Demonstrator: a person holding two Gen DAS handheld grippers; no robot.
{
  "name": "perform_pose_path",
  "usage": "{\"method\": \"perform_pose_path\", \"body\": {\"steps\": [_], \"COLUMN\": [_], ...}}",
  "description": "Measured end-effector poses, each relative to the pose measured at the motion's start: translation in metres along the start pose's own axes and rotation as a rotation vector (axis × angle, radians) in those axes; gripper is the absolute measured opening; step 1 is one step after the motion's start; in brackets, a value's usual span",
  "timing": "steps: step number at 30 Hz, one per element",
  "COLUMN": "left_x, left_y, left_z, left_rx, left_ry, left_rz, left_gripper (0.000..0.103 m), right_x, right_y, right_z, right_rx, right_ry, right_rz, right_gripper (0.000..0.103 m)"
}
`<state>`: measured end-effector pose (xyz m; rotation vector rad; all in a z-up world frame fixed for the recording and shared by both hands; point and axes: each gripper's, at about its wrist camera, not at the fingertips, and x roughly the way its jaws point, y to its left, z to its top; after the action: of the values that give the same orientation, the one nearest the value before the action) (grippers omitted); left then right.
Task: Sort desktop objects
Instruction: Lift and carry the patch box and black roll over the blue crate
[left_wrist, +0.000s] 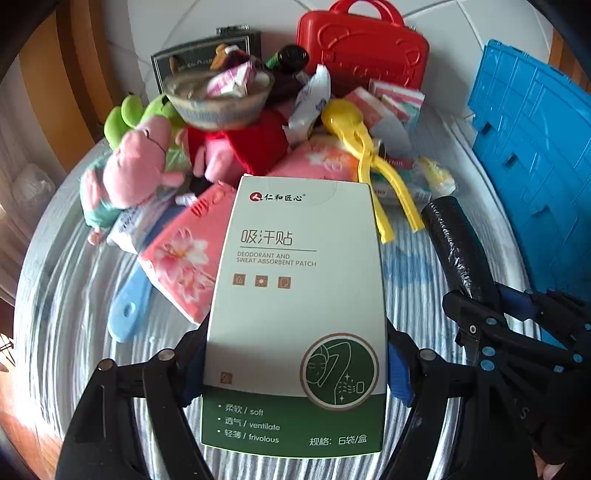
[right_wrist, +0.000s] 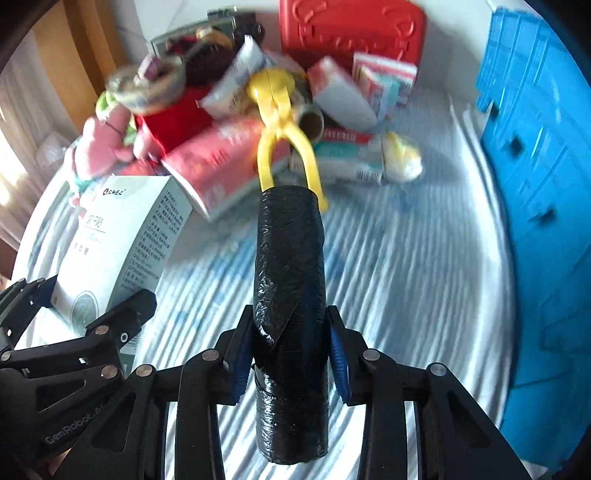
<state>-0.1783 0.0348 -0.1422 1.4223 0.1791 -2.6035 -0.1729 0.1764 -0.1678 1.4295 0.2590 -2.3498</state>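
My left gripper (left_wrist: 295, 363) is shut on a white and green box of sweat absorbent patches (left_wrist: 295, 295) and holds it flat above the striped cloth. My right gripper (right_wrist: 290, 356) is shut on a black roll of bin bags (right_wrist: 290, 295), which points forward. The roll (left_wrist: 458, 243) and right gripper (left_wrist: 517, 332) show at the right of the left wrist view. The box (right_wrist: 122, 236) and left gripper (right_wrist: 74, 332) show at the left of the right wrist view. A pile of mixed objects lies beyond both.
The pile holds a pink pig plush (left_wrist: 136, 170), a bowl (left_wrist: 221, 99), yellow tongs (left_wrist: 365, 147), a pink tissue pack (left_wrist: 184, 258), a blue handle (left_wrist: 129, 306) and small boxes (left_wrist: 395, 99). A red case (left_wrist: 362, 48) stands behind. A blue crate (left_wrist: 535, 166) stands at the right.
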Motion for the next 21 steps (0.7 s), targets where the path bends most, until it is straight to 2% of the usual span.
{"method": "perform_pose_path", "body": {"steps": [3,5,7,11,16,21], "left_x": [-0.018,-0.037,-0.059,-0.106,-0.158,-0.208], "left_y": [-0.008,-0.012,-0.011,-0.013,-0.038,-0.09], "left_z": [0.001,0.015,0.025,0.037,0.059,0.072], "left_rx": [0.011,0.017,0.026,0.059,0.09,0.143], "left_ry": [-0.071,-0.121,-0.169,-0.275,-0.378,-0.481], "left_rz": [-0.005,-0.012,-0.022,-0.037,-0.09,-0.137], "left_gripper": [0.076,0.076,0.076,0.076,0.076,0.076], "right_x": [-0.018,-0.037,-0.057,-0.1,-0.171,-0.239], "right_y": [-0.021,-0.013,-0.025,-0.021,-0.033,-0.064], "right_z": [0.022,0.039,0.065,0.084,0.094,0.094], "right_rx": [-0.001,0.002,0.009,0.031,0.061,0.092], "right_ry": [-0.074,-0.125,-0.17,-0.259,-0.371,-0.487], "right_rz": [-0.002,-0.004,-0.004,-0.026,-0.073,-0.143], "right_gripper": [0.035,0.035,0.035,0.035,0.035,0.035]}}
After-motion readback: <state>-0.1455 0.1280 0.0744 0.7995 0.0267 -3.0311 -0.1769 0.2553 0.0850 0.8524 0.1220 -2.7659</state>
